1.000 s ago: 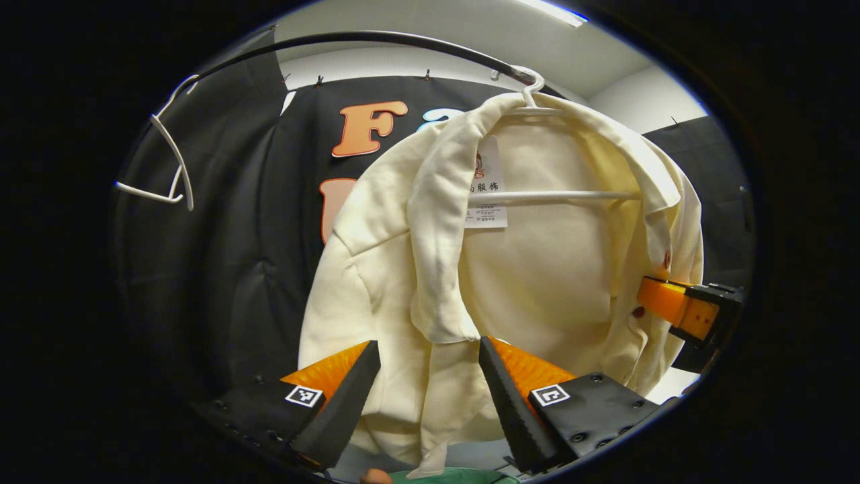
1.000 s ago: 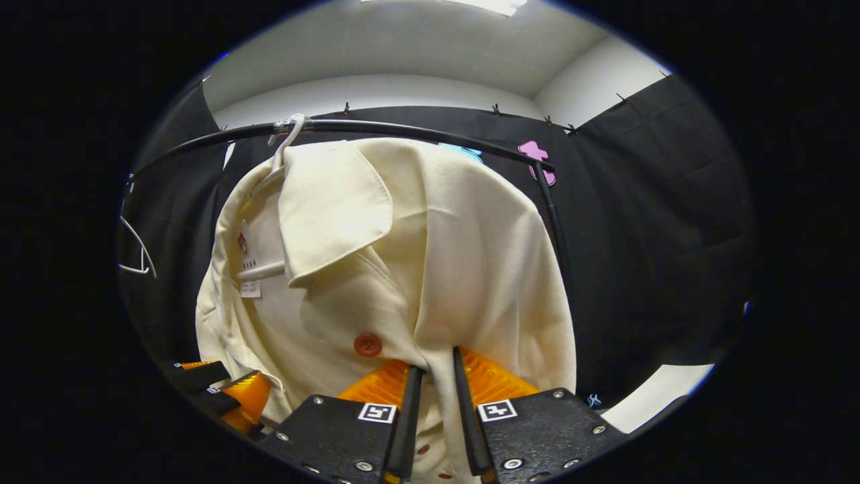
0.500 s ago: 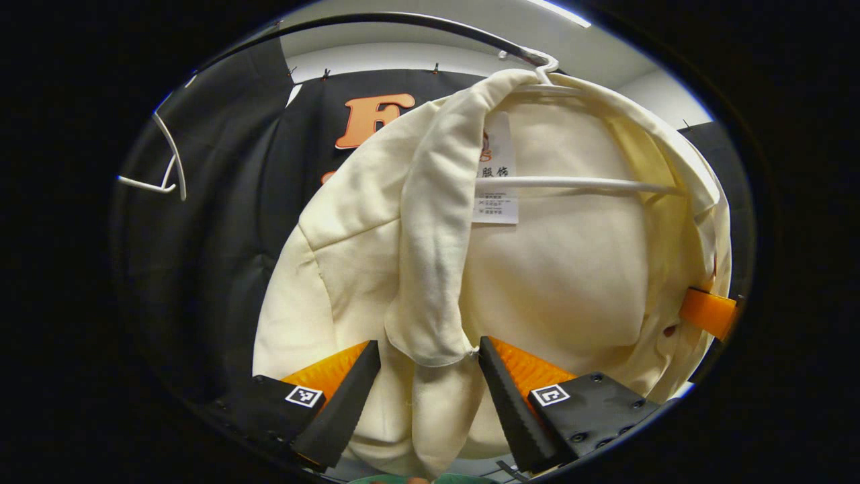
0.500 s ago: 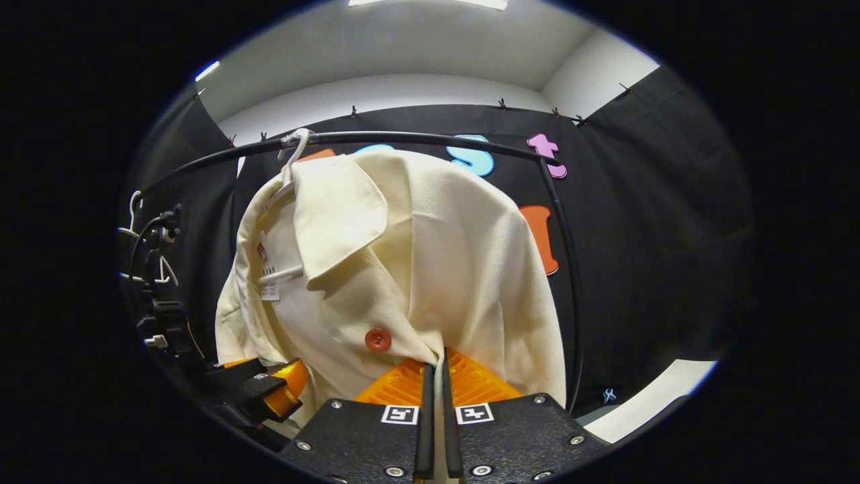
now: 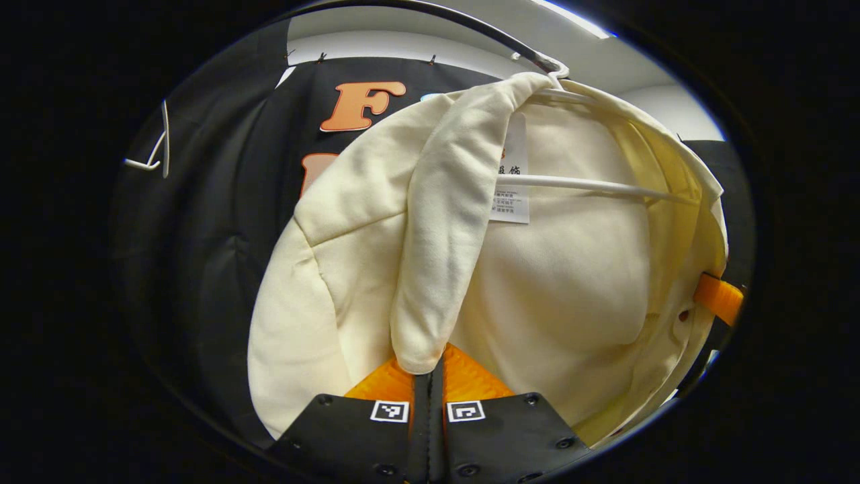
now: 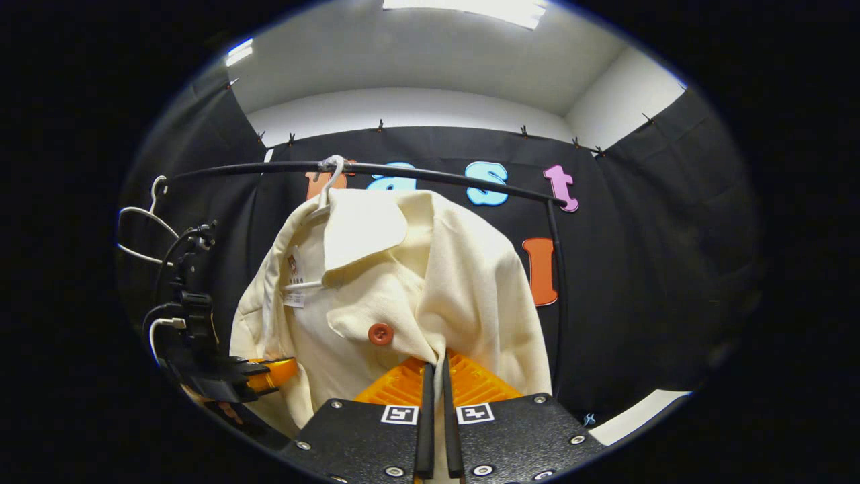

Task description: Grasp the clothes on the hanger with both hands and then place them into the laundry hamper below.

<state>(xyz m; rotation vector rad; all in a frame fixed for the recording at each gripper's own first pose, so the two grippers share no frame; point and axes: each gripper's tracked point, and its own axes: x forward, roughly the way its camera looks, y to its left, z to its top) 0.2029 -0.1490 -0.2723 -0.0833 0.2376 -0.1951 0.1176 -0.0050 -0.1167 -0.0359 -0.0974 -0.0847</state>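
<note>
Both grippers are on the cream jacket now, and it hangs from a white hanger hooked over the black rail. In the left gripper view, the left gripper has its two fingers pressed together with the tip of the jacket's lapel pinched between them, low on the jacket's open front. The same gripper appears in the right gripper view, at the jacket's lower left edge, cables trailing above it.

In the right gripper view, the right gripper is clamped narrow on a fold of the jacket's front panel, just below and to the right of the red button. It shows again at the jacket's right edge in the left gripper view.

A white tag hangs inside the jacket's collar, just under the hanger hook; its print is too small to read. A spare white hanger hangs on the rail, left of the jacket.
</note>
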